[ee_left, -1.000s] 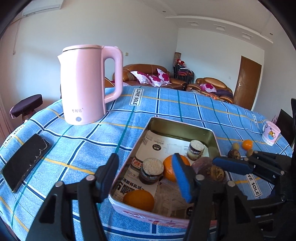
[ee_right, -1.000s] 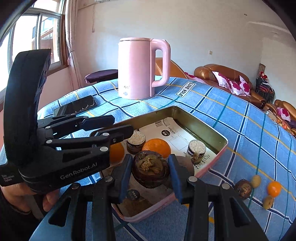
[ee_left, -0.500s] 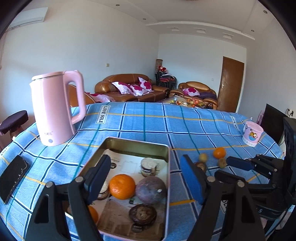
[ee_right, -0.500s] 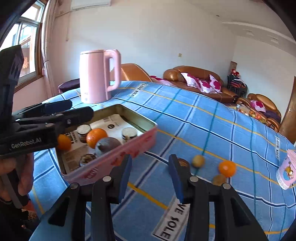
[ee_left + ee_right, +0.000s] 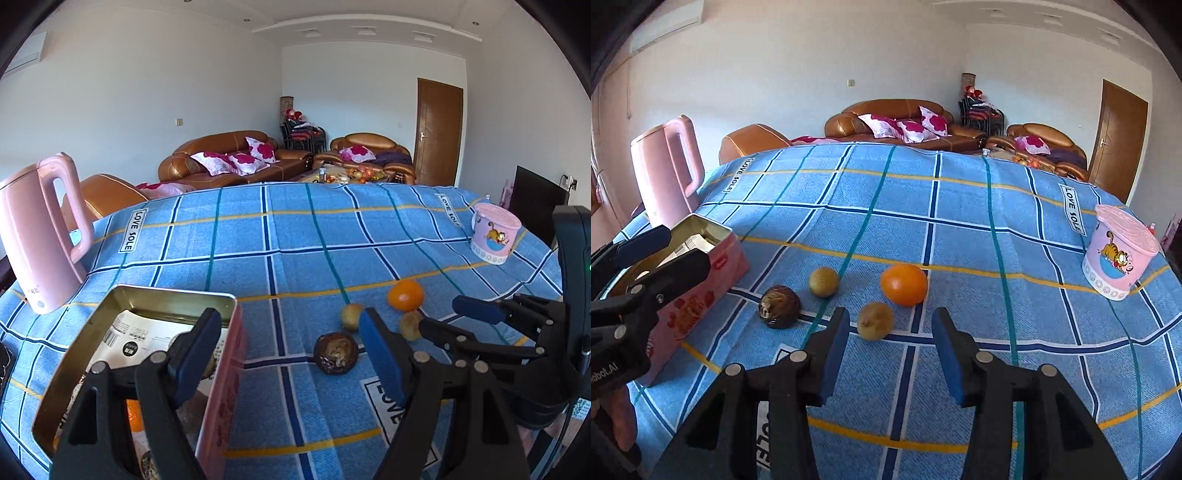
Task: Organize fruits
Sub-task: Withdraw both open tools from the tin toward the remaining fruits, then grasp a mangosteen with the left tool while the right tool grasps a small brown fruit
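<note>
Several fruits lie loose on the blue checked cloth: an orange, two small yellow-brown fruits and a dark brown fruit. They also show in the left wrist view: orange, dark fruit. A pink metal tin at the left holds other fruits, mostly hidden behind my left gripper, which is open and empty astride its right wall. My right gripper is open and empty, just short of the near yellow-brown fruit.
A pink kettle stands at the far left behind the tin. A pink cartoon cup stands at the right of the table. Sofas and a door lie beyond the table's far edge.
My right gripper let the dark fruit go into the tin, opened, and swung right toward the loose fruits. My left gripper also swung right, off the tin's middle.
</note>
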A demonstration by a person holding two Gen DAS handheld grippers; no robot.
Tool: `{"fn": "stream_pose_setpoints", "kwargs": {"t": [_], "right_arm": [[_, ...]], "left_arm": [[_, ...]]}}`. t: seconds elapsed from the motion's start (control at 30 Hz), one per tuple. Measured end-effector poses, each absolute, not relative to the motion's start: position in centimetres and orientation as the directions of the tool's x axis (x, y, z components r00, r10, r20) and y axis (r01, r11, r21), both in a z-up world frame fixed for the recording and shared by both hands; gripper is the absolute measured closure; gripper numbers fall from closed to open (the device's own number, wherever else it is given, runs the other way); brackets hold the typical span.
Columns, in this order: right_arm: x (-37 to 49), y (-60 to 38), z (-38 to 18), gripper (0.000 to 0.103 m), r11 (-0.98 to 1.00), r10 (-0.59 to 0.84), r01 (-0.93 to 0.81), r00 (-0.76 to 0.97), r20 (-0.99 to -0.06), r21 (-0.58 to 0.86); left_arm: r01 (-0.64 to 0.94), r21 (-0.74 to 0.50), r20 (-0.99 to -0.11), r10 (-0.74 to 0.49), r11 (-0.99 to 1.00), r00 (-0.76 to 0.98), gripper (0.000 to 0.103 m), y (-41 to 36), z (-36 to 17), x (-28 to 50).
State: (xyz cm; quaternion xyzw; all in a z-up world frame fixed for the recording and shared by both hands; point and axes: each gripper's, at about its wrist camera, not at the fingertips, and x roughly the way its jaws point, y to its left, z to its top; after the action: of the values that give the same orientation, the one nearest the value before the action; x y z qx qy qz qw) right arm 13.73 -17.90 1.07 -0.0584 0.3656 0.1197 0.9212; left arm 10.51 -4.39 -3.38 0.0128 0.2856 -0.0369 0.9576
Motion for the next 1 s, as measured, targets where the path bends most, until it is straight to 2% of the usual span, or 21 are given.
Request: {"fn": "stream_pose_setpoints", "kwargs": {"t": [0.37,0.4,0.43,0.47,0.53,0.67,0.77,0.83,1.0], "right_arm": [[16.7,-17.0,-1.1,0.055,0.952,0.237,-0.301,0.595,-0.768,0.06],[16.8,-17.1,-1.2,0.06,0.951,0.244,-0.299,0.59,-0.769,0.073],[16.8,-17.2,-1.2,0.071,0.949,0.254,-0.303,0.589,-0.767,0.081],[16.7,-17.2,-1.2,0.075,0.948,0.258,-0.308,0.589,-0.766,0.083],[16.2,-17.3,-0.9,0.075,0.948,0.257,-0.309,0.604,-0.754,0.076],[15.3,-18.3,-0.3,0.075,0.955,0.255,-0.282,0.633,-0.731,0.09],[15.2,-19.3,-0.1,0.075,0.963,0.254,-0.243,0.652,-0.715,0.12],[15.2,-19.8,-0.1,0.075,0.964,0.256,-0.23,0.657,-0.709,0.135],[15.2,-19.7,0.1,0.075,0.966,0.247,-0.227,0.665,-0.705,0.125]], "left_arm": [[0.09,-0.011,-0.583,-0.08,0.996,0.809,0.024,-4.3,-4.5,11.6],[0.097,-0.009,-0.584,-0.084,0.995,0.807,0.024,-4.4,-4.6,11.6],[0.105,-0.006,-0.586,-0.088,0.994,0.806,0.024,-4.6,-4.6,11.6],[0.115,-0.004,-0.588,-0.095,0.993,0.803,0.025,-4.8,-4.7,11.7],[0.137,0.007,-0.597,-0.106,0.991,0.795,0.027,-5.3,-4.9,11.8],[0.181,0.018,-0.61,-0.133,0.983,0.781,0.033,-6.3,-5.1,12.1],[0.22,0.007,-0.646,-0.164,0.975,0.745,0.044,-7.0,-5.6,12.8],[0.236,-0.006,-0.672,-0.179,0.972,0.719,0.045,-7.3,-6.1,13.4],[0.264,-0.034,-0.73,-0.205,0.964,0.652,0.056,-7.9,-7.2,14.6]]}}
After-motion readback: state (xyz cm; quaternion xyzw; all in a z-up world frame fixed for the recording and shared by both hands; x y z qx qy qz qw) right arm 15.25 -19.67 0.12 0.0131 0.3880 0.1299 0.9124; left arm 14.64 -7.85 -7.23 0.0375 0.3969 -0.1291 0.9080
